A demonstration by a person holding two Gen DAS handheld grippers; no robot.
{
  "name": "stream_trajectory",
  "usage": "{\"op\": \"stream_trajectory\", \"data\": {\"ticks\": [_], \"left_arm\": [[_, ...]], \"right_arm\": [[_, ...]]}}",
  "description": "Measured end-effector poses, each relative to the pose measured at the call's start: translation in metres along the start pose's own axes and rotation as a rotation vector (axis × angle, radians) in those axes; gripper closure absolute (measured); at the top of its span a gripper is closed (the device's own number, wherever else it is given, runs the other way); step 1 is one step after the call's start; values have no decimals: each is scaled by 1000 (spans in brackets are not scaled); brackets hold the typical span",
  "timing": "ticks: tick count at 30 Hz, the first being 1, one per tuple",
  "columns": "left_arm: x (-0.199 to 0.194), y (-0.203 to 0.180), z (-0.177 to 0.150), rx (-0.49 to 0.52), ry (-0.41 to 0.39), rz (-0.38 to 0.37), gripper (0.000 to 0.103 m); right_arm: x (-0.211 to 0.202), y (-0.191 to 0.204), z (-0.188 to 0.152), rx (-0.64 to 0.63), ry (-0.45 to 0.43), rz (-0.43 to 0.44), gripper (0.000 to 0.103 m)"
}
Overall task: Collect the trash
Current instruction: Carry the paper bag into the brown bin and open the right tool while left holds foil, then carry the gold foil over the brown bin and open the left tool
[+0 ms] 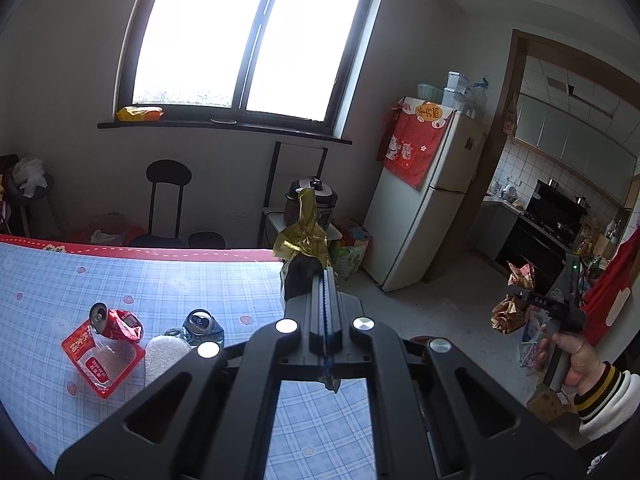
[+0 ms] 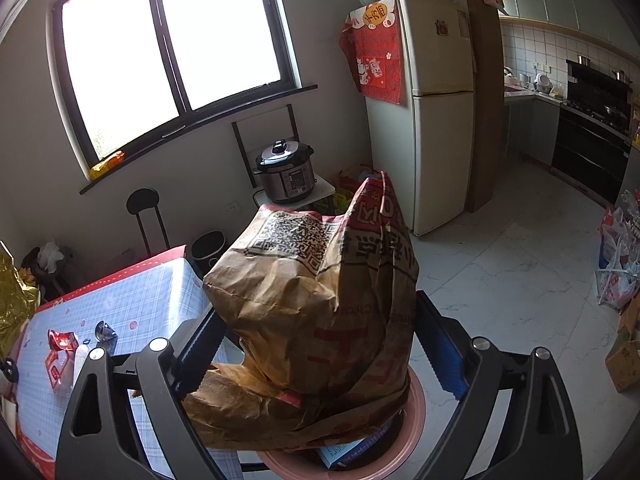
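My left gripper (image 1: pixel 306 268) is shut on a crumpled gold foil wrapper (image 1: pixel 304 236) and holds it up over the table's far right edge. My right gripper (image 2: pixel 320 320) is shut on a crumpled brown paper bag (image 2: pixel 320 304), held over a pink bin (image 2: pixel 416 412) beside the table. The bag (image 1: pixel 510 312) and right gripper also show at the right of the left wrist view. On the blue checked tablecloth (image 1: pixel 120 280) lie a crushed red can (image 1: pixel 116 322), a red snack packet (image 1: pixel 100 360), a crushed blue can (image 1: pixel 202 324) and a white sponge-like piece (image 1: pixel 164 356).
A fridge (image 1: pixel 432 208) stands past the table. A pressure cooker (image 2: pixel 286 172) sits on a small stand under the window. A black chair (image 1: pixel 166 200) and a dark bin (image 2: pixel 208 248) stand by the table's far edge. Bags and boxes (image 2: pixel 620 280) line the right wall.
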State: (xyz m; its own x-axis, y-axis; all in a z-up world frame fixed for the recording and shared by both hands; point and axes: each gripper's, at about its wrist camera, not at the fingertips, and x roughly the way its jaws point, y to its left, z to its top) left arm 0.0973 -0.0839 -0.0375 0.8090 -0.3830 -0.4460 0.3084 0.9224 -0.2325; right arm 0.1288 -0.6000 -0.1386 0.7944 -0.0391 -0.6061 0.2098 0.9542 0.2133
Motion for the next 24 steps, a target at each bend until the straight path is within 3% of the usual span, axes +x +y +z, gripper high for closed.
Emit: {"op": "stream_trajectory", "data": {"ticks": [2, 11, 24], "left_arm": [[4, -6, 0, 9, 7, -12, 98], [32, -46, 12, 83, 34, -106, 98], [96, -144, 4, 189, 120, -347, 98]], "right_arm": [[0, -1, 3, 6, -3, -4, 6], [-30, -10, 15, 42, -65, -4, 6], [-90, -56, -2, 89, -93, -111, 6]]}}
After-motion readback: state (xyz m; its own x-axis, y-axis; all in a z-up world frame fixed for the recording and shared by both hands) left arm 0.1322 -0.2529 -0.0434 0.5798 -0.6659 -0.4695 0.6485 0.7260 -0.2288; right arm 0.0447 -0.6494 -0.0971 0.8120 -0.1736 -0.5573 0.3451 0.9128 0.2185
